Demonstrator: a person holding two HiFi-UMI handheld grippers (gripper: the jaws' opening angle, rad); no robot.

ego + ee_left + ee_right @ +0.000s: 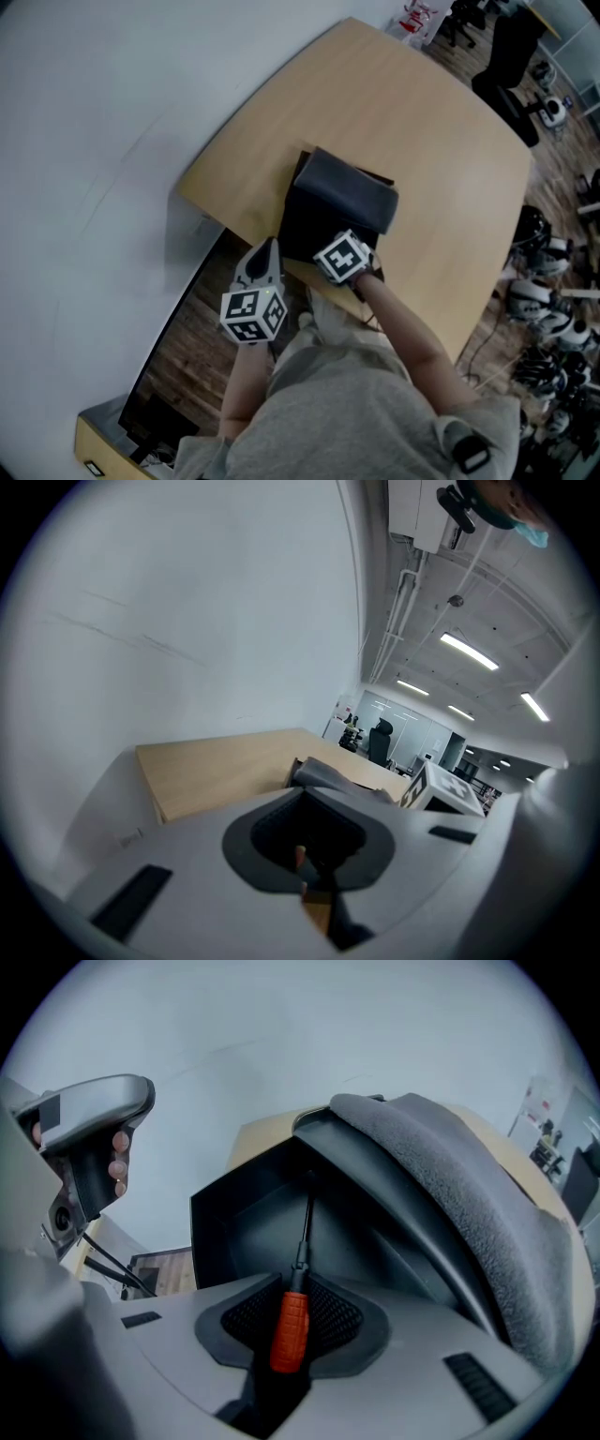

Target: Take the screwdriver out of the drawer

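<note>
Head view first: near the front edge of the wooden table (412, 122), a black drawer (298, 230) stands pulled out towards the person, under a grey cover (352, 187). The right gripper (337, 255) tips steeply down into that drawer. The left gripper (268, 248) hangs just beside it, off the table's edge, touching nothing I can see.

Left gripper view: its jaws sit together with nothing between them. The table and the covered drawer lie beyond, and the right gripper's marker cube (442, 795) is off to the right.

Right gripper view: the jaws are clamped on the orange handle of the screwdriver (291, 1327). Its dark shaft runs forward inside the open drawer, and I can't tell whether the tip touches the bottom. The grey cover drapes just to the right.
</note>
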